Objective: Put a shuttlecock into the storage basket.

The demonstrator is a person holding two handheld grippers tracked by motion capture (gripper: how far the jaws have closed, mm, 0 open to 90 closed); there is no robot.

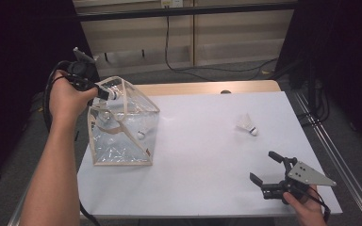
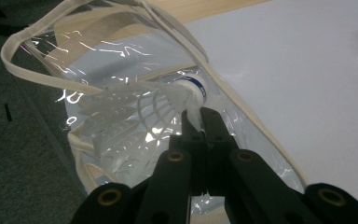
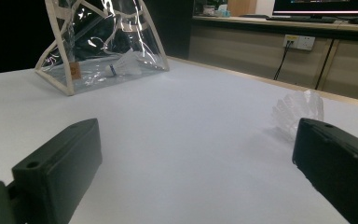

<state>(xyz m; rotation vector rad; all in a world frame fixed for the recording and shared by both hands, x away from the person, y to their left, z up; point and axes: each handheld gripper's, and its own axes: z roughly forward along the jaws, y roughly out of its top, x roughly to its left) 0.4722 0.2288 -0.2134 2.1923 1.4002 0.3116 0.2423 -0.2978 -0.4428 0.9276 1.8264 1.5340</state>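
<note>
A clear plastic bag (image 1: 122, 129) with cream trim stands at the table's left edge, its mouth up. My left gripper (image 1: 104, 92) hovers over that mouth, shut on a white shuttlecock (image 1: 113, 94). In the left gripper view the jaws pinch the shuttlecock (image 2: 135, 112) just behind its blue-banded cork, feathers pointing into the bag (image 2: 37, 77). A second shuttlecock (image 1: 140, 134) lies inside the bag. A third shuttlecock (image 1: 248, 125) lies on the table's right half. My right gripper (image 1: 261, 165) rests open near the front right edge, and the third shuttlecock (image 3: 296, 109) sits beyond its right jaw.
The white table (image 1: 202, 150) has a wooden strip (image 1: 207, 87) along its far edge. A cable trails across the floor behind it, below the wooden cabinets (image 1: 193, 33). Dark curtains hang at both sides.
</note>
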